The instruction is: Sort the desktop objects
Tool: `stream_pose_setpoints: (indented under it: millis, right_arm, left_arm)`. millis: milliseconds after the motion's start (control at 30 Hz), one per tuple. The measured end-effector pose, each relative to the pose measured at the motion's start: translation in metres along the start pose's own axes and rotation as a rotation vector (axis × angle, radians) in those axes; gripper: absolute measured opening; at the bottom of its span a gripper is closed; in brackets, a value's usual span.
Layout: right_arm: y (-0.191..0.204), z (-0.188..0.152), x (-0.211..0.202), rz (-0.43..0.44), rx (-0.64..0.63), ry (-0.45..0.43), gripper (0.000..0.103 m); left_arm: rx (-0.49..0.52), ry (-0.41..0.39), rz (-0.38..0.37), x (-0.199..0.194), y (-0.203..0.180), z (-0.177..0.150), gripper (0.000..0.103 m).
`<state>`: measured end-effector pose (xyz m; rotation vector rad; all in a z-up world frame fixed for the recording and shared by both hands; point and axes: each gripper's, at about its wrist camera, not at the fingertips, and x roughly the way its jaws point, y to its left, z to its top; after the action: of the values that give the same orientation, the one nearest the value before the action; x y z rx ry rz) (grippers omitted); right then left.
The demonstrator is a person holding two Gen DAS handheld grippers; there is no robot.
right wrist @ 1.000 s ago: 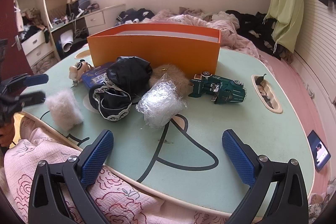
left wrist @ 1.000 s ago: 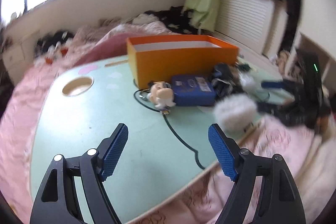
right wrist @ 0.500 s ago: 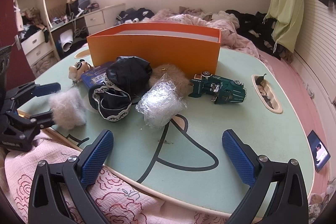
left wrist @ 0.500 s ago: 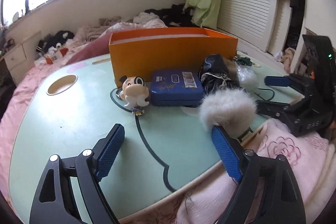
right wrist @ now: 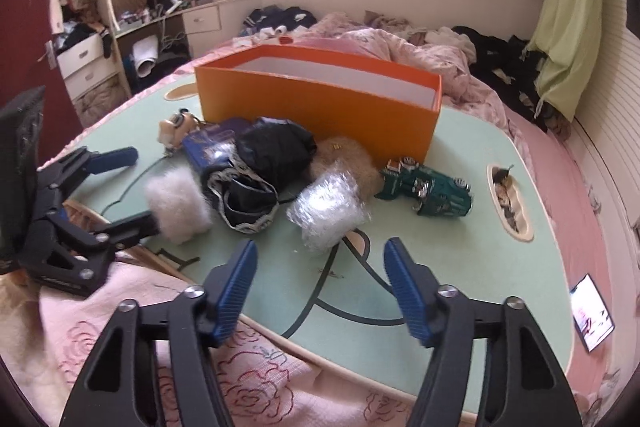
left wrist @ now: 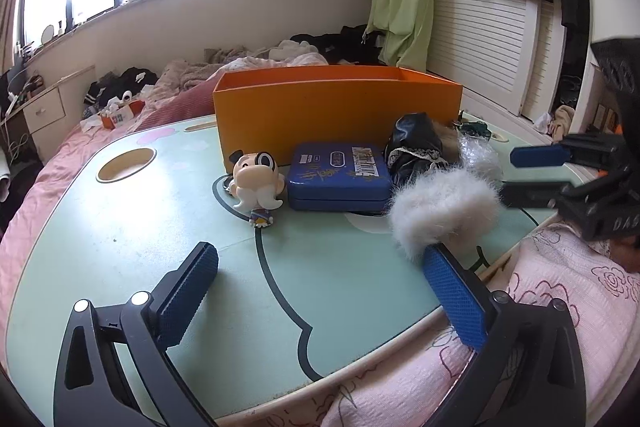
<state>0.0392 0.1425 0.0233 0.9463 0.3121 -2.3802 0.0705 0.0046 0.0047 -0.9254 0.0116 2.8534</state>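
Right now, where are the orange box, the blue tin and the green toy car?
orange box (left wrist: 336,107), left wrist view, front wall.
blue tin (left wrist: 338,171), left wrist view, lid.
green toy car (right wrist: 428,189), right wrist view, body.

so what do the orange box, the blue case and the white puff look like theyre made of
Orange box: likely cardboard, matte, thin straight walls, white inside.
Blue case: looks like metal tin, glossy, gold print and barcode label.
White puff: soft fur or plush, long wispy fibres.
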Motion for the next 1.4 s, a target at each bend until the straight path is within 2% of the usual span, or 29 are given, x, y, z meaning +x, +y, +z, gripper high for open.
stream_pose_setpoints:
  millis: [100,233,267,367,533,633,700,867,1000,1067,1133,1200,1233,1400]
  right_arm:
    - [-0.001,0.016,-0.013,-0.006,-0.032,-0.017,0.043]
    - [-0.003,0.051,-0.012,-0.078,-0.052,-0.018,0.029]
    - [-0.004,0.063,-0.009,-0.094,-0.05,-0.013,0.023]
    - [-0.009,0.088,-0.001,-0.088,-0.046,-0.01,0.016]
    - [-0.033,0.14,0.015,-0.076,-0.031,0.069,0.016]
    - [-0.046,0.17,0.033,-0.12,-0.06,0.152,0.016]
    - [-0.05,0.178,0.051,-0.135,-0.086,0.222,0.016]
    - [-0.05,0.174,0.115,-0.196,-0.171,0.432,0.016]
    - [-0.054,0.167,0.149,-0.268,-0.176,0.512,0.016]
    - [-0.054,0.165,0.16,-0.321,-0.192,0.531,0.021]
    - [-0.052,0.162,0.168,-0.344,-0.205,0.548,0.032]
    - [-0.051,0.156,0.179,-0.316,-0.203,0.589,0.033]
    - [-0.052,0.153,0.183,-0.294,-0.19,0.614,0.03]
    - [-0.055,0.156,0.178,-0.229,-0.141,0.576,0.028]
  left_arm:
    - [0.0,-0.001,-0.001,0.0,0.0,0.0,0.102]
    - [0.001,-0.004,-0.003,0.0,-0.001,0.0,0.102]
    - [0.001,-0.004,-0.003,0.0,-0.001,0.0,0.102]
    - [0.001,-0.004,-0.003,0.0,-0.001,0.0,0.102]
    - [0.001,-0.004,-0.004,0.001,-0.001,0.0,0.102]
    - [0.001,-0.005,-0.003,0.0,-0.001,-0.001,0.102]
    - [0.001,-0.004,-0.004,0.0,-0.001,-0.001,0.102]
    - [0.003,-0.007,-0.007,0.001,0.001,0.001,0.102]
    - [0.003,-0.009,-0.009,0.002,0.001,0.002,0.102]
    - [0.003,-0.009,-0.008,0.001,0.001,0.002,0.102]
    - [0.004,-0.011,-0.008,0.002,0.001,0.002,0.102]
    - [0.004,-0.011,-0.009,0.002,0.001,0.003,0.102]
    - [0.004,-0.011,-0.009,0.002,0.001,0.002,0.102]
    - [0.004,-0.014,-0.009,0.002,0.0,0.003,0.102]
